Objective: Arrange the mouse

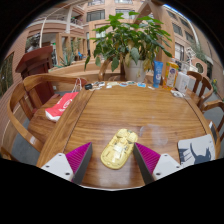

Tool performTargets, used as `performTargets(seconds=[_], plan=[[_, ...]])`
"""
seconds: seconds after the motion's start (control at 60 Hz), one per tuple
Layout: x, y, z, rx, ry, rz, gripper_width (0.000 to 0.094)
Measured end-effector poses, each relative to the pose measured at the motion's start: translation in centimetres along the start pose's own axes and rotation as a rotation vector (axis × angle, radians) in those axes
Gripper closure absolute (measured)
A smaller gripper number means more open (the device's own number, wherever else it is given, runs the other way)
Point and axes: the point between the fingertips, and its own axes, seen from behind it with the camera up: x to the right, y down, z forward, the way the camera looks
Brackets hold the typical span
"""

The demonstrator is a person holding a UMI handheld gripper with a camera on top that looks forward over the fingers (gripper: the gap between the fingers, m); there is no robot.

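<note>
Claw [111,165] spread wide, grasping nothing; pink pads [77,158] flank gap. Yellow mouse [119,148] lies on wooden tabletop [120,110] between fingertips, gaps both sides, untouched. Judgement: pickup pending, arranging not yet begun. Beyond: red item [61,104] on chair, potted plant [132,40] at far edge.

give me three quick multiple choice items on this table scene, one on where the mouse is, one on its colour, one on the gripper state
1. Where is the mouse?
A. between the fingers of the hand-held gripper
B. under the plant
C. on a chair

2. What colour is the mouse?
A. black
B. pale yellow
C. blue

3. How do the fingers stand?
A. pressed on the mouse
B. shut with nothing between
C. open, gaps at both sides

Key: A, it lies on the wooden table between the pads; B, its shell is yellowish; C, neither pad touches it.
</note>
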Motion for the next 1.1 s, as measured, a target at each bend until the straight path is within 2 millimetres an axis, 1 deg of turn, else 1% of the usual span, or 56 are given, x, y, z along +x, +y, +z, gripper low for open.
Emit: performTargets(seconds=[0.117, 0.167, 0.267, 0.3, 0.317, 0.333, 0.433, 0.517, 0.567, 0.617, 0.65, 0.7, 0.733, 0.783, 0.817, 0.867, 0.9, 0.933, 0.95, 0.967, 0.983, 1.033, 1.05, 1.067, 1.083, 1.1], plan=[[-0.1, -1.2, 1.7, 0.000, 0.033, -0.031, 0.0103], [-0.6, -1.5, 2.1, 0.003, 0.023, -0.043, 0.0148], [-1.1, -1.9, 2.7, 0.005, 0.002, -0.055, 0.0309], [-1.2, -2.1, 2.8, 0.010, -0.002, -0.063, 0.0386], [-1.2, -2.1, 2.8, 0.015, -0.004, -0.067, 0.0452], [-1.3, -2.2, 2.9, 0.021, -0.007, -0.068, 0.0469], [-1.4, -2.4, 2.9, 0.047, -0.001, -0.106, 0.0530], [-1.4, -2.5, 2.8, 0.060, -0.011, -0.075, 0.0577], [-1.1, -2.5, 2.4, 0.067, -0.007, -0.072, 0.0587], [-1.2, -2.7, 1.7, 0.075, -0.017, -0.089, 0.0595], [-1.5, -3.5, 0.6, 0.100, -0.034, -0.072, 0.0593], [-1.7, -5.0, -2.0, 0.141, -0.065, -0.080, 0.0593], [-1.8, -6.9, -4.2, 0.191, -0.090, -0.063, 0.0592], [-2.0, -10.1, -8.2, 0.264, -0.137, -0.059, 0.0591], [-2.0, -12.5, -11.4, 0.321, -0.164, -0.042, 0.0590], [-0.9, -15.6, -16.1, 0.409, -0.204, -0.032, 0.0592], [0.3, -17.3, -19.0, 0.466, -0.214, -0.025, 0.0591], [2.0, -18.8, -21.7, 0.526, -0.212, -0.016, 0.0592], [2.7, -19.2, -23.2, 0.550, -0.205, -0.016, 0.0591], [3.7, -19.5, -24.0, 0.568, -0.195, -0.019, 0.0592], [4.8, -20.3, -24.3, 0.579, -0.183, -0.018, 0.0592], [8.2, -20.0, -25.3, 0.594, -0.142, -0.015, 0.0593], [9.3, -19.1, -25.7, 0.593, -0.129, -0.017, 0.0594], [10.5, -18.6, -25.5, 0.585, -0.114, -0.018, 0.0594], [11.7, -18.0, -25.1, 0.570, -0.097, -0.021, 0.0595], [13.3, -16.6, -24.3, 0.557, -0.079, -0.019, 0.0595]])
